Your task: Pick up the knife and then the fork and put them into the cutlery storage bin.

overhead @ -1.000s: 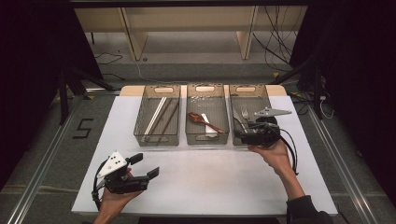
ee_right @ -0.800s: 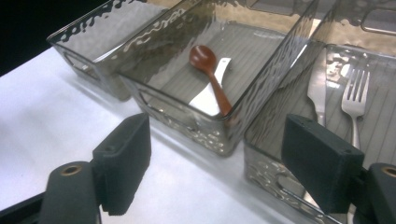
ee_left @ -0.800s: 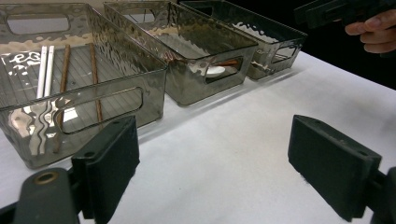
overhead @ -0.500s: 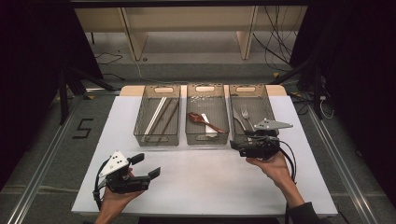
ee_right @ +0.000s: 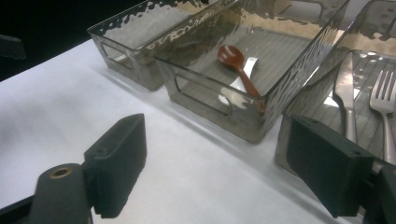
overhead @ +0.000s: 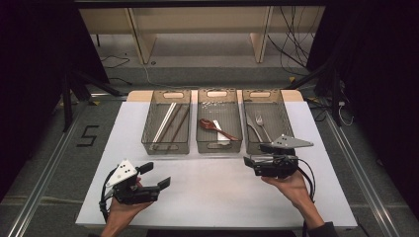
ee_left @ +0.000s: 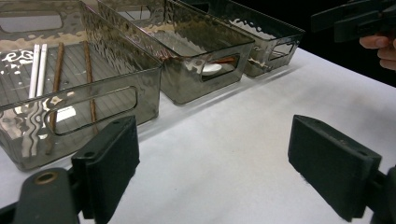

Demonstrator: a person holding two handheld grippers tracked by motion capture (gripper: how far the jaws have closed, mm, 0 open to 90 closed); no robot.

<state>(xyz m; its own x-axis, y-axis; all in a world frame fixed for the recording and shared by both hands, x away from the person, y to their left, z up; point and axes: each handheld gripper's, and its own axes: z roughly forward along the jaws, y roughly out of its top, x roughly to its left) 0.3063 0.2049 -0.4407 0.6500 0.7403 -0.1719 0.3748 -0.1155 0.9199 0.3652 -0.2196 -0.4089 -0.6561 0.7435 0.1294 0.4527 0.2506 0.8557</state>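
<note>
Nearby, the right hand-held gripper, blocky black jaws just opened wide and empty, sat at six o'clock of the rippled smoky plastic bin holding a steel fork; the left hand-held gripper gaped empty over the white counter.

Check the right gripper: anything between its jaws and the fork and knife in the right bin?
Yes, the bin's own near wall. The right gripper sits open on the white table just in front of the right bin; the fork and knife lie flat inside, behind that wall. Nothing lies over them, so from above the way looks free.
</note>
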